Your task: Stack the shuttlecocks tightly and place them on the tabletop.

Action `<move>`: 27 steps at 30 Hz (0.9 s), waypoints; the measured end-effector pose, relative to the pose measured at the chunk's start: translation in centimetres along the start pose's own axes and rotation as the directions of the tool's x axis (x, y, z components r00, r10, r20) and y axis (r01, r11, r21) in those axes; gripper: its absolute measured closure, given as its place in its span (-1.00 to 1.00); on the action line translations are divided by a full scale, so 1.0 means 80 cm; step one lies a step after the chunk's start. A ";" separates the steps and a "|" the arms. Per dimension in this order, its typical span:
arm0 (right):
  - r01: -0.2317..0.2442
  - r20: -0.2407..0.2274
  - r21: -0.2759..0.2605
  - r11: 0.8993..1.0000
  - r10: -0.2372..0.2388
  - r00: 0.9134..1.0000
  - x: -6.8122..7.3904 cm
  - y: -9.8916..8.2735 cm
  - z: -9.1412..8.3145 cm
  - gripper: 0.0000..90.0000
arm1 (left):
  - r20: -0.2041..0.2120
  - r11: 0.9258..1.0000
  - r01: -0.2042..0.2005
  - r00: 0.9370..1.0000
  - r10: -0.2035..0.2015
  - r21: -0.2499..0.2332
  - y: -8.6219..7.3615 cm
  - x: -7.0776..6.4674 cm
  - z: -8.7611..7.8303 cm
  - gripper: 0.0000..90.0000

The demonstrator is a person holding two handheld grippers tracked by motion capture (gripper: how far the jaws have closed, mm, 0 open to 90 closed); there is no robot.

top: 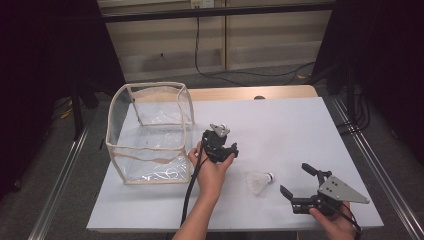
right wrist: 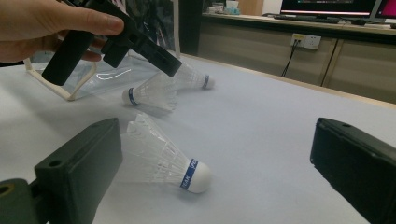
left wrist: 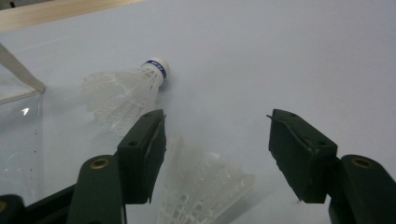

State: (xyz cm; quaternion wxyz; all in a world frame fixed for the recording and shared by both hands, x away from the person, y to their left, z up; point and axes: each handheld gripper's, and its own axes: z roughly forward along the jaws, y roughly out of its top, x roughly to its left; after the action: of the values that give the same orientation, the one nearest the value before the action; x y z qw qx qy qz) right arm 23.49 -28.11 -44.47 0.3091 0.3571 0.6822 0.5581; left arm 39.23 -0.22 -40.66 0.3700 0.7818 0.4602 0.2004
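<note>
Three white shuttlecocks with blue-banded corks lie on the white table (top: 285, 125). In the high view one shuttlecock (top: 259, 182) rests just left of my open right gripper (top: 295, 178). The right gripper view has that shuttlecock (right wrist: 163, 158) lying between the open jaws of my right gripper (right wrist: 217, 140), cork pointing right. My left gripper (top: 220, 150) points down at the table beside the clear box. Its view shows the left gripper (left wrist: 217, 121) open over one shuttlecock (left wrist: 201, 186), with another shuttlecock (left wrist: 123, 91) lying just beyond the left jaw. Neither gripper touches a shuttlecock.
A clear plastic box (top: 145, 160) with beige edging stands open-topped on the table's left part, right beside the left hand. Dark cables run across the floor behind the table (top: 240, 75). Metal frame rails flank the table on both sides.
</note>
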 end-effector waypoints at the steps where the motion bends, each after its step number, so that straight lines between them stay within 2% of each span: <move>1: -0.003 0.001 -0.001 1.000 0.003 1.000 0.000 0.000 0.000 -0.96 | -0.004 1.000 0.016 1.000 -0.016 0.007 0.000 0.001 0.000 -0.14; 2: -0.003 0.000 0.000 1.000 0.003 1.000 0.000 0.000 0.000 -0.96 | -0.004 1.000 0.016 1.000 -0.016 0.007 0.000 0.001 0.000 -0.10; 3: -0.004 0.000 -0.002 1.000 0.004 1.000 0.000 0.000 0.000 -0.96 | -0.033 1.000 0.025 0.999 -0.025 -0.002 0.000 0.004 0.001 -0.07; 5: -0.004 0.000 -0.002 1.000 0.004 1.000 0.000 0.000 0.000 -0.96 | -0.039 1.000 0.028 0.999 -0.028 0.003 0.001 0.005 0.001 0.01; 7: -0.003 -0.002 0.000 1.000 0.003 1.000 0.000 0.000 0.000 -0.96 | -0.035 0.998 0.068 0.997 -0.068 0.010 0.002 0.008 0.002 0.02; 10: -0.001 -0.002 0.000 1.000 0.001 1.000 0.000 0.000 0.000 -0.96 | -0.064 0.998 0.055 0.996 -0.054 0.016 0.001 0.010 0.005 0.05; 13: 0.003 -0.002 0.001 1.000 -0.003 1.000 0.000 0.000 0.001 -0.96 | -0.064 0.997 0.065 0.996 -0.063 0.029 0.001 0.011 0.009 0.08; 19: 0.005 -0.002 0.004 1.000 -0.005 1.000 -0.001 -0.001 0.001 -0.96 | -0.058 0.997 0.058 0.997 -0.054 0.060 0.000 0.009 0.016 0.14; 20: 0.004 -0.002 0.005 1.000 -0.004 1.000 -0.001 -0.001 0.001 -0.96 | -0.059 0.996 0.067 0.996 -0.063 0.061 -0.001 0.007 0.017 0.17; 27: 0.004 -0.002 0.005 1.000 -0.004 1.000 -0.001 -0.001 0.001 -0.96 | -0.080 0.997 0.033 0.996 -0.027 0.071 -0.001 0.004 0.016 0.52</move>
State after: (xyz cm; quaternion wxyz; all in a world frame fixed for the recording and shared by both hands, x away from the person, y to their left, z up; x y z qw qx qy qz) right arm 23.56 -28.15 -44.54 0.3087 0.3561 0.6847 0.5559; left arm 40.17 -0.42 -41.58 0.3259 0.7791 0.4932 0.2086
